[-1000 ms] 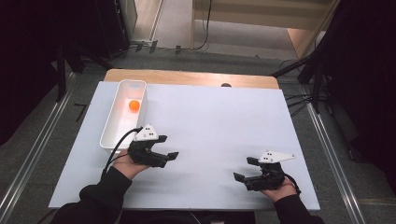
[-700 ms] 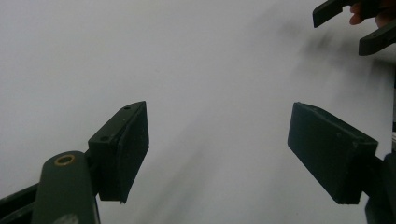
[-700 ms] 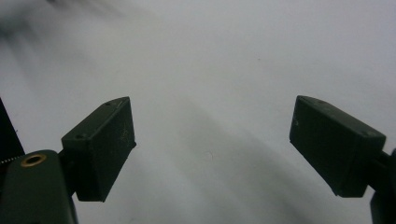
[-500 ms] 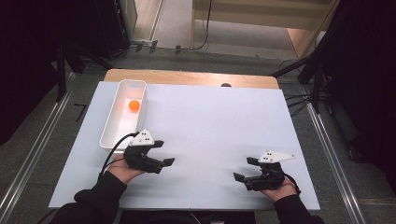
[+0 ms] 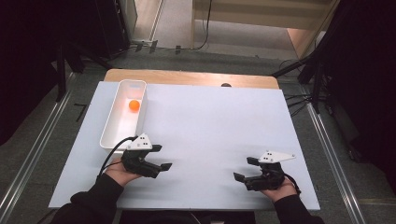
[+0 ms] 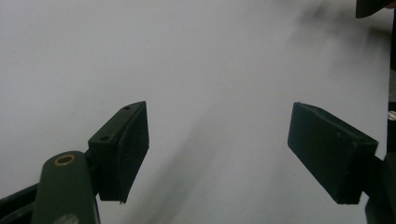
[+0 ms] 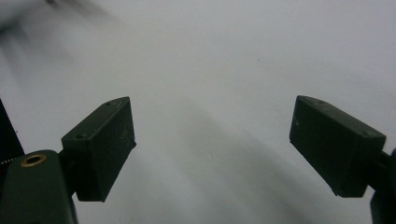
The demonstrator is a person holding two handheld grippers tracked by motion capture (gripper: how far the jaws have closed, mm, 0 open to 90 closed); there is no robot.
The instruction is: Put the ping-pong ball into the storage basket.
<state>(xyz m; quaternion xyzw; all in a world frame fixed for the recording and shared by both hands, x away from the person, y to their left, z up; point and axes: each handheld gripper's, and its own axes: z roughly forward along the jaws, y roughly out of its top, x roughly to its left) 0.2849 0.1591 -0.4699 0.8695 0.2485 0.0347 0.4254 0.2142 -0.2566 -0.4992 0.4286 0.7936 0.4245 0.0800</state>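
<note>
An orange ball (image 5: 134, 105) lies in the long white tray (image 5: 110, 127) at the table's left. Just below the tray's near end, my left gripper (image 5: 161, 157) rests low over the white table top (image 5: 210, 126), pointing right, open and empty. Its own view has both black jaws wide apart (image 6: 217, 154) over bare white surface. My right gripper (image 5: 245, 169) sits near the front right edge, pointing left, open with nothing between its jaws (image 7: 212, 149).
A wooden strip (image 5: 187, 77) runs along the table's far edge with a small dark knob (image 5: 226, 85) on it. Grey floor with metal rails (image 5: 28, 158) flanks the table. Cables (image 5: 299, 100) lie on the floor at the right.
My left gripper has drawn back toward the front edge and slightly left, away from the tray. The right gripper has stayed put.
</note>
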